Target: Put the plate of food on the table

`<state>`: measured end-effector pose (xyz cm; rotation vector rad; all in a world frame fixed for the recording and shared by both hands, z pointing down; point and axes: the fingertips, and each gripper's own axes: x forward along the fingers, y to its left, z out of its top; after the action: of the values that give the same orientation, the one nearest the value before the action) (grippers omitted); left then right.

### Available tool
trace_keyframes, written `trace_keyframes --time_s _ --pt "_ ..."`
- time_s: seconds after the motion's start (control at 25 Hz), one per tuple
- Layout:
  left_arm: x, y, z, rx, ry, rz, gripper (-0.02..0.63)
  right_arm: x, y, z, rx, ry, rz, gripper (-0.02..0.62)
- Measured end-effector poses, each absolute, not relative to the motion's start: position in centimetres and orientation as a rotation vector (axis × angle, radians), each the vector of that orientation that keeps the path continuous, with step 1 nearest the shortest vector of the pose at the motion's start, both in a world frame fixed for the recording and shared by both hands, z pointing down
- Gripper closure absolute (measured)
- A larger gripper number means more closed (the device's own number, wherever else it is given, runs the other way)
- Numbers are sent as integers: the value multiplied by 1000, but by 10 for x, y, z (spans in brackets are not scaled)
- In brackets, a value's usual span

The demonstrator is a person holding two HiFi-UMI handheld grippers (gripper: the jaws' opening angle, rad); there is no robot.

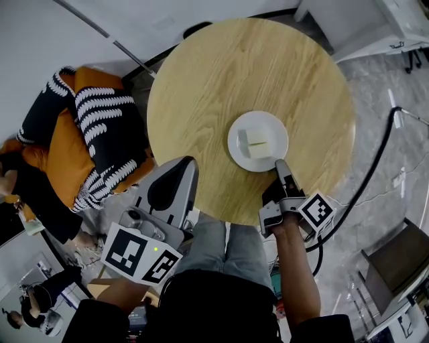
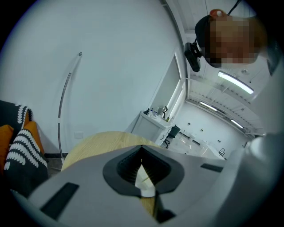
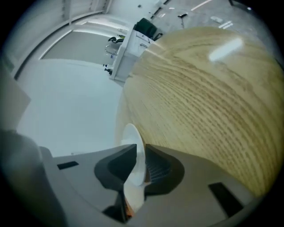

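A white plate (image 1: 236, 151) with pale blocks of food (image 1: 255, 139) is over the near right part of the round wooden table (image 1: 221, 74). Whether it rests on the wood I cannot tell. My right gripper (image 1: 280, 163) is shut on the plate's near rim. In the right gripper view the plate (image 3: 136, 150) stands edge-on between the jaws of that gripper (image 3: 138, 167), with the table (image 3: 208, 102) beyond it. My left gripper (image 1: 182, 167) hangs at the table's near left edge, its jaws together. In the left gripper view that gripper (image 2: 142, 172) shows only a white sliver in its slit.
Striped black-and-white and orange cushions (image 1: 100, 130) lie on the floor to the left of the table. A black cable (image 1: 375, 167) runs along the floor at the right. White furniture (image 1: 362, 20) stands at the back right, a dark chair (image 1: 395, 258) at the near right.
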<state>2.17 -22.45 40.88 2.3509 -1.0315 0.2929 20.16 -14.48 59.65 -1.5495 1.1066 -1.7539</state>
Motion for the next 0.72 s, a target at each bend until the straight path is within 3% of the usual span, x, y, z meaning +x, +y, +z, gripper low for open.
trace_keyframes --time_s 0.36,0.72 --pt "25 -223 399 2386 -1022 291 601 199 -140 595 -1749 1442 -1788 504" --pt "26 -223 371 2430 -1024 248 601 207 -143 535 -1970 1851 -1495 505"
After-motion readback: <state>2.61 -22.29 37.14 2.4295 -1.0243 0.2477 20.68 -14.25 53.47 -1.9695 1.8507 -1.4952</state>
